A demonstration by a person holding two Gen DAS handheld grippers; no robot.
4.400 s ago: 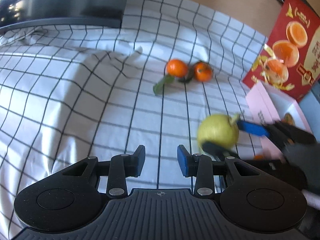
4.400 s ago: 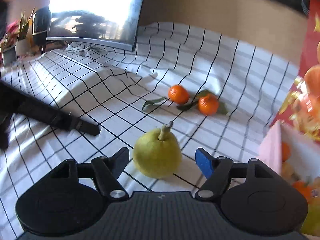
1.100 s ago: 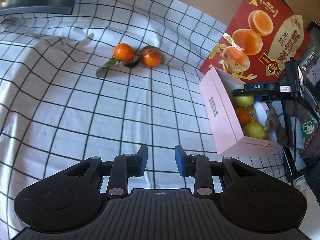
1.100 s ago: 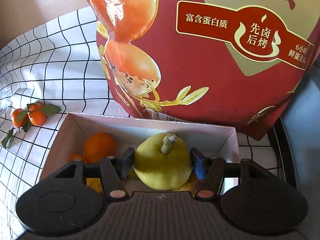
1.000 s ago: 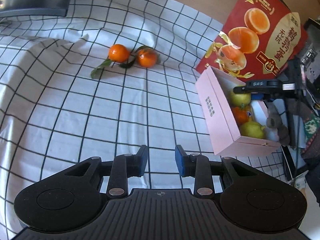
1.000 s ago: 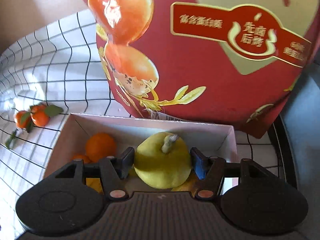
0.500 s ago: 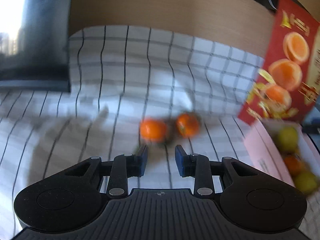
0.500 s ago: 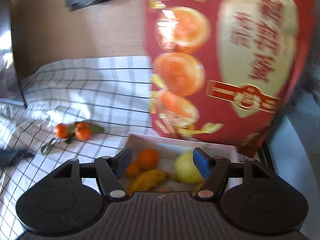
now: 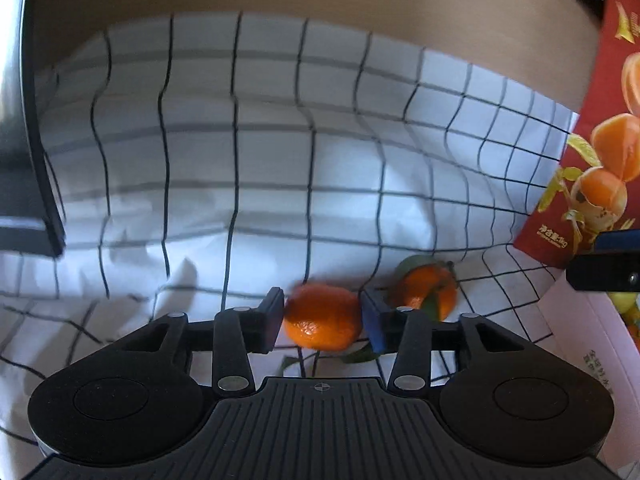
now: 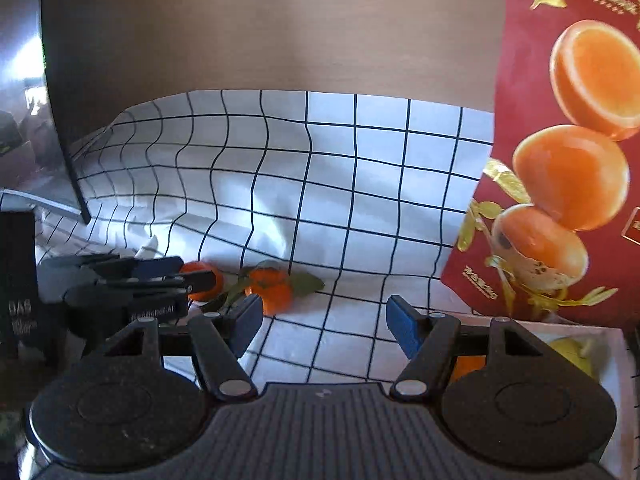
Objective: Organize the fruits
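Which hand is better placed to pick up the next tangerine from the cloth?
Left. The left gripper already has its open jaws around the tangerine; the right gripper is empty, near the pink box.

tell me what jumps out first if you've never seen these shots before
The bright mandarin on the checked cloth stands out, sitting between the fingers of the left gripper, whose jaws have just been opening around it. A second, leafy mandarin lies just to its right. The big red carton printed with orange halves fills the right side, above the empty, open right gripper.
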